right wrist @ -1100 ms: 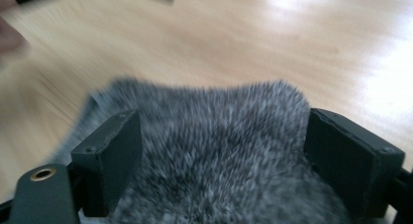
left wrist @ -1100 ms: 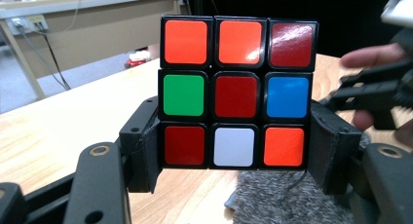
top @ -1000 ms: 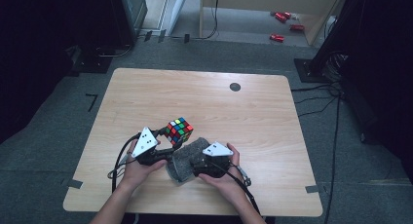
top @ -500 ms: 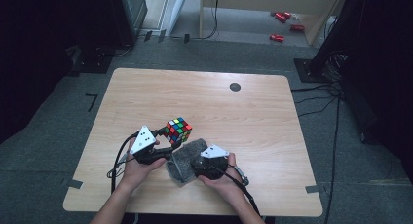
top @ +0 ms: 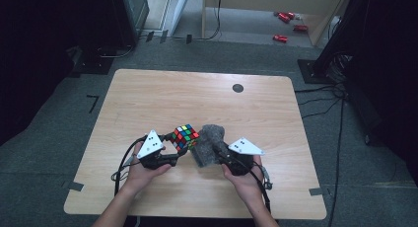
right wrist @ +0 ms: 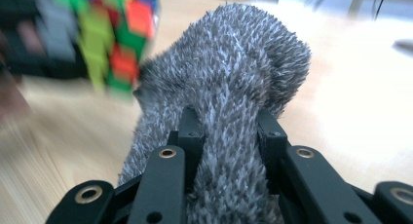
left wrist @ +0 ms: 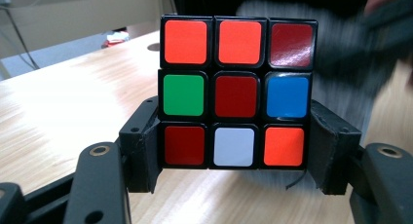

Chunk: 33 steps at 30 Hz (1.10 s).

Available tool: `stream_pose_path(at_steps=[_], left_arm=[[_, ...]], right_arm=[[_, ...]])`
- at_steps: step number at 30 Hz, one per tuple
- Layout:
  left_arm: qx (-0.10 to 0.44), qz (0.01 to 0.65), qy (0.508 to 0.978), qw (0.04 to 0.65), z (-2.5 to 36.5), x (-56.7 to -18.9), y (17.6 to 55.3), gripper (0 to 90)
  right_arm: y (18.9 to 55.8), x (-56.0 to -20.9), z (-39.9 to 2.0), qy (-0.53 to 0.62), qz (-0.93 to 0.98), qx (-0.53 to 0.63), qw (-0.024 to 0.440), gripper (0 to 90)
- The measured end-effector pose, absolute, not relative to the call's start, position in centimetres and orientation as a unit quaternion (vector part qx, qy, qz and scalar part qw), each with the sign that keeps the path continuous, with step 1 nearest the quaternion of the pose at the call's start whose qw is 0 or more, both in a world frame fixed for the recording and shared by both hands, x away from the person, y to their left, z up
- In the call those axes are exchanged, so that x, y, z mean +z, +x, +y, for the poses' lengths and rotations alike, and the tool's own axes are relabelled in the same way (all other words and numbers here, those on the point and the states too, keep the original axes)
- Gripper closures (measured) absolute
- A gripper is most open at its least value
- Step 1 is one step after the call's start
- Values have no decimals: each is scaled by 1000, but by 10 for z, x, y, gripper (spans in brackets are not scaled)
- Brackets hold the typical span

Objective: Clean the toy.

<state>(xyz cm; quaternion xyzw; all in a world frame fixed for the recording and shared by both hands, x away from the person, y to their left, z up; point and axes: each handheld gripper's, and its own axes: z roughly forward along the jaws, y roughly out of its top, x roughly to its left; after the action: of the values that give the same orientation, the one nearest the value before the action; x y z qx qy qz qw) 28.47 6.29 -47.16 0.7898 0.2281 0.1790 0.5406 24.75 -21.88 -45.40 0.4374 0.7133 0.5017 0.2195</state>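
High view shows the pale wooden table (top: pixel 148 103), above it the fuzzy grey cloth (top: pixel 209 143) pinched by the just-closing right gripper (top: pixel 217 149) and liable to slip loose while wiping, beside the multicoloured plastic puzzle cube (top: pixel 186 137) clamped by the left gripper (top: pixel 180 153).

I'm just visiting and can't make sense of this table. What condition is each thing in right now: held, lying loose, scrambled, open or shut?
Rubik's cube: scrambled, clamped between the jaws of the left hand-held gripper, upright.
Grey fuzzy cloth: bunched, pinched by the right hand-held gripper, whose jaws have just been closing on it.
Left hand-held gripper: shut on the cube.
Right hand-held gripper: shut on the cloth.
Wooden table: bare wood beyond the cube and cloth.
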Motion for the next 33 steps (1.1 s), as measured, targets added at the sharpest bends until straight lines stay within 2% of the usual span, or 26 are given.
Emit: stream_pose_path(at_steps=[4,8,14,21,26,33], left_arm=[[170,199,806,531,50,-475,278,350],[170,174,819,520,37,-478,271,350],[175,174,822,512,34,-477,269,352],[177,172,824,510,34,-475,268,354],[176,175,827,504,32,-477,269,354],[169,167,817,526,35,-471,267,354]], right_arm=[[242,-436,-225,424,692,547,207,711],[240,-434,-219,413,695,561,181,708],[234,-432,-204,388,703,575,159,707],[240,-440,-215,419,698,556,167,705],[233,-434,-204,392,708,564,167,704],[238,-436,-213,418,695,557,178,703]])
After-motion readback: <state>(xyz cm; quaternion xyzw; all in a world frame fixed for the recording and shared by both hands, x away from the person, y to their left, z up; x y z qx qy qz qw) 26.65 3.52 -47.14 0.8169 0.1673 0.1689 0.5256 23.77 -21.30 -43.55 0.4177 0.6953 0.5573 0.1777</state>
